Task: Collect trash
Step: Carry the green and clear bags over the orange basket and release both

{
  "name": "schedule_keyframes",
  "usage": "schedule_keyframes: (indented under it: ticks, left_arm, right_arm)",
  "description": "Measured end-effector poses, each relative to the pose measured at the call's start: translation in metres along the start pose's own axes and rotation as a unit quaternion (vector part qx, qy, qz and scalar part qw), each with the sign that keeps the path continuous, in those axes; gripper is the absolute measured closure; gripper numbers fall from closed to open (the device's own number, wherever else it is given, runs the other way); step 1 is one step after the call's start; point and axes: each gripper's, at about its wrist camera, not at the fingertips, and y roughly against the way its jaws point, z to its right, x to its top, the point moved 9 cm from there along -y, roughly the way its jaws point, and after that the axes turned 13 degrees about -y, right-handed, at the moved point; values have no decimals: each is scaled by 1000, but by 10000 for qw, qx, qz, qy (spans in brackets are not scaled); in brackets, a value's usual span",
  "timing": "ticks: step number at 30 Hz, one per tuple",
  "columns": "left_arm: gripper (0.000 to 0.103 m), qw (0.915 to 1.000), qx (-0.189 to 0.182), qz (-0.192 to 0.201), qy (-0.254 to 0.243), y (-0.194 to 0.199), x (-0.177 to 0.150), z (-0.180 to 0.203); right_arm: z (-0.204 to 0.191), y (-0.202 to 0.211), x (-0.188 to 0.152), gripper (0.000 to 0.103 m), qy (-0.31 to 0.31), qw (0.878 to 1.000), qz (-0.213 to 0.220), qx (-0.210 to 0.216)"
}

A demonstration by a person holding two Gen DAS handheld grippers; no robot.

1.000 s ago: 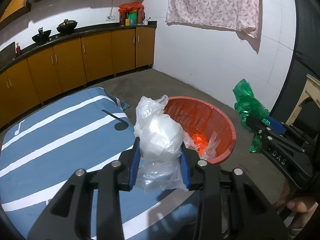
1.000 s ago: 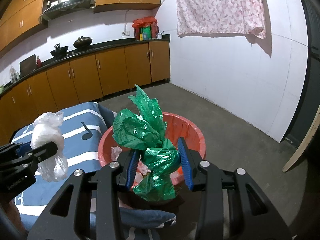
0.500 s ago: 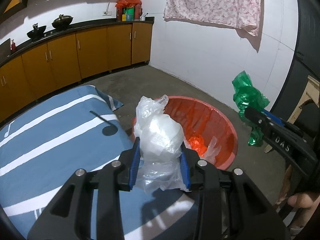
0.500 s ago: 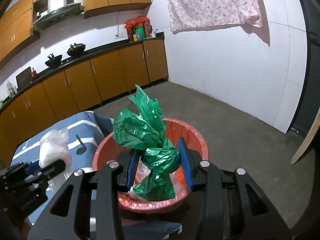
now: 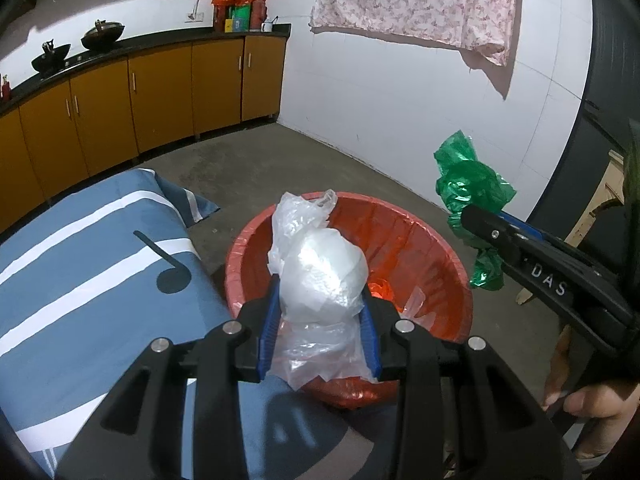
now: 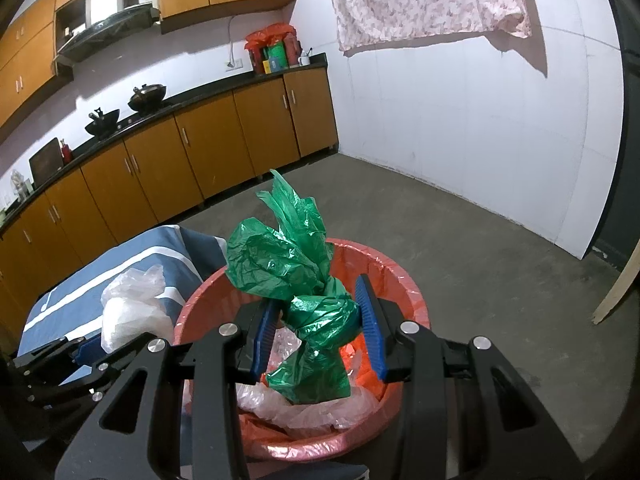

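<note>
The left tongs are pinched on a white plastic bag, held upright over the near rim of the red basin. Only the right wrist view shows the right tongs pinched on a green plastic bag, its long axis vertical, twisted top pointing up, over the basin. There, clear plastic is seen lying inside. A striped blue bed lies left.

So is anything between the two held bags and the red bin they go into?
Nothing visible. The white bag in the left gripper and the green bag in the right gripper hang over the open red bin.
</note>
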Motion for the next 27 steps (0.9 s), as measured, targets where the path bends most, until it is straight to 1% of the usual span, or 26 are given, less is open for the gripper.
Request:
schedule_keyframes:
  ticks: [5, 9, 11, 12, 13, 14, 17, 20, 27]
  left_arm:
    - [67, 10000, -52, -62, -24, -15, 2, 3]
    - [63, 9999, -110, -88, 12, -28, 6, 4]
    - [60, 9999, -132, -100, 38, -32, 7, 3]
    - [57, 9998, -132, -108, 43, -34, 6, 3]
    - [56, 9998, -141, -115, 50, -35, 5, 2]
    - [53, 9998, -144, -125, 63, -36, 4, 1]
    - [51, 9998, -117, -173, 77, -38, 0, -1]
    - [46, 9997, -84, -217, 96, -37, -4, -3]
    - [33, 9998, 160, -91, 6, -17, -3, -4]
  right_arm:
    - [2, -15, 2, 64, -89, 9999, -81, 31]
    - [4, -24, 10, 61, -316, 9993, -116, 167]
    - [6, -26, 15, 53, -393, 9990, -101, 210]
    - [7, -25, 16, 46, -411, 9989, -80, 213]
    - [9, -24, 17, 42, -436, 9988, -47, 223]
    - [10, -23, 17, 41, -452, 9987, -20, 223]
    - [14, -19, 15, 40, -474, 9987, -8, 194]
    - [18, -12, 10, 35, -481, 9987, 12, 161]
    - [18, 12, 12, 17, -434, 9987, 270, 54]
